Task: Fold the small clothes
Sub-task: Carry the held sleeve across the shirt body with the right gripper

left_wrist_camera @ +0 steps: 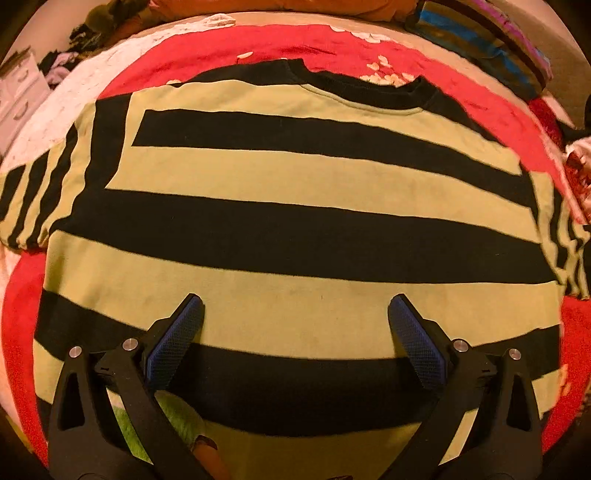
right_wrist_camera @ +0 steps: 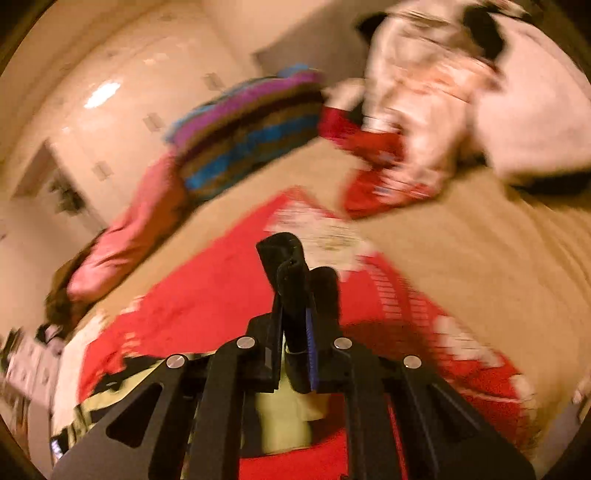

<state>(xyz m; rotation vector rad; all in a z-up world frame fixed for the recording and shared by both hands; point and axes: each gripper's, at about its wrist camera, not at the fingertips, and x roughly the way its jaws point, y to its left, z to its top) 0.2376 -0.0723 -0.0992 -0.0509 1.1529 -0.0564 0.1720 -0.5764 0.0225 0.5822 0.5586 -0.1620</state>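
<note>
**Shirt spread flat, first fold barely begun**

The striped shirt [left_wrist_camera: 288, 206] is laid flat, collar far and hem near, on a red blanket [left_wrist_camera: 229, 48]. Its left sleeve [left_wrist_camera: 33, 199] is spread outward, and the right sleeve [left_wrist_camera: 569, 243] hangs at the right edge. No fold is seen in the body, so nearly all of the folding is judged to be left.

The left gripper [left_wrist_camera: 295, 314] is held over the near part of the shirt, its jaws released and wide, with nothing between the blue pads [left_wrist_camera: 177, 339].

In the blurred right-wrist view, the right gripper [right_wrist_camera: 301, 280] is clenched on a dark fold of cloth [right_wrist_camera: 280, 254], and pale green and black fabric is seen hanging beneath it. This is judged to be an edge of the shirt, gripped for a first fold, though which edge cannot be told.

The blanket is spread on a tan bed [right_wrist_camera: 480, 258]. At the far left a white dresser [left_wrist_camera: 16, 96] and a heap of clothes [left_wrist_camera: 85, 33] are seen. A striped cushion [right_wrist_camera: 251, 125] lies at the far side, beside a pink pillow [right_wrist_camera: 129, 236]. At the far right a pale garment [right_wrist_camera: 424, 92] is piled. A glossy wardrobe [right_wrist_camera: 122, 92] closes the room behind.
</note>
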